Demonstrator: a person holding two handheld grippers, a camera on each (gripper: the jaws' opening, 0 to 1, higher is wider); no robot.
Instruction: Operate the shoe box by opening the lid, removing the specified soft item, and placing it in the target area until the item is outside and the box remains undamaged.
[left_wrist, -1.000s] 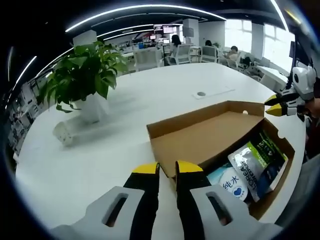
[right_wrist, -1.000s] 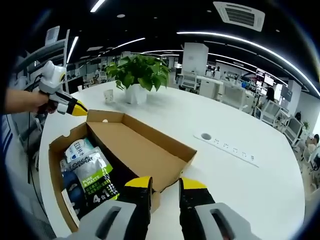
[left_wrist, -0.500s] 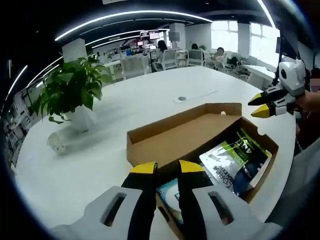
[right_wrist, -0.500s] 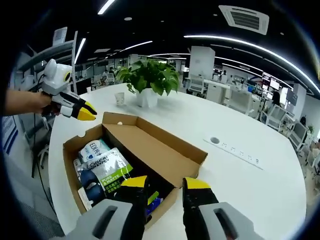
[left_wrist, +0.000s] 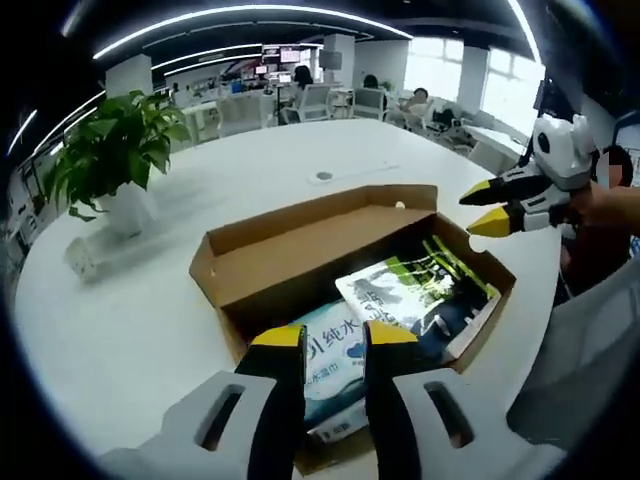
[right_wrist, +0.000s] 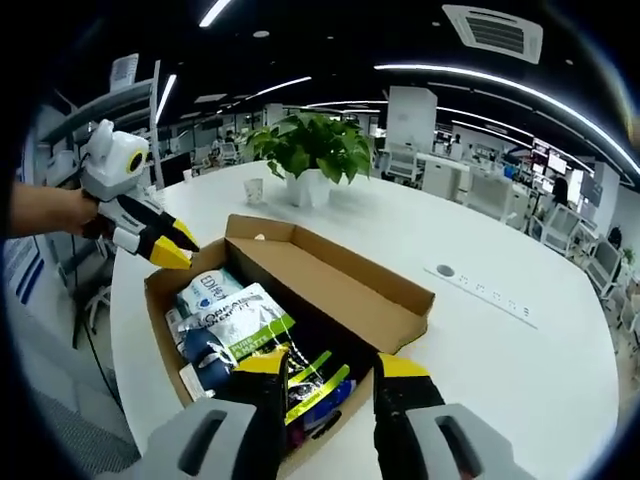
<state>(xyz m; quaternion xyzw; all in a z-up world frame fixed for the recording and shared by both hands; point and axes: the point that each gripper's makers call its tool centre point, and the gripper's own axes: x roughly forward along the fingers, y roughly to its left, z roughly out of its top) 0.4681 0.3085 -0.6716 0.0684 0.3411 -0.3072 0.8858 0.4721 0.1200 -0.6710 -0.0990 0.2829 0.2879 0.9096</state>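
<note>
— Looking past the left gripper (left_wrist: 333, 340), where's the shoe box (left_wrist: 262, 268)?
— Straight ahead on the white surface (left_wrist: 150, 300), lid folded back, soft packets (left_wrist: 420, 292) lying inside just beyond the tips.
— And its fingers?
— Narrowly parted, holding nothing.
— The right gripper (right_wrist: 333, 366)?
— Fingers spread a little wider, empty, hovering over the box's near corner; a potted plant (right_wrist: 312, 155) stands well beyond.
</note>
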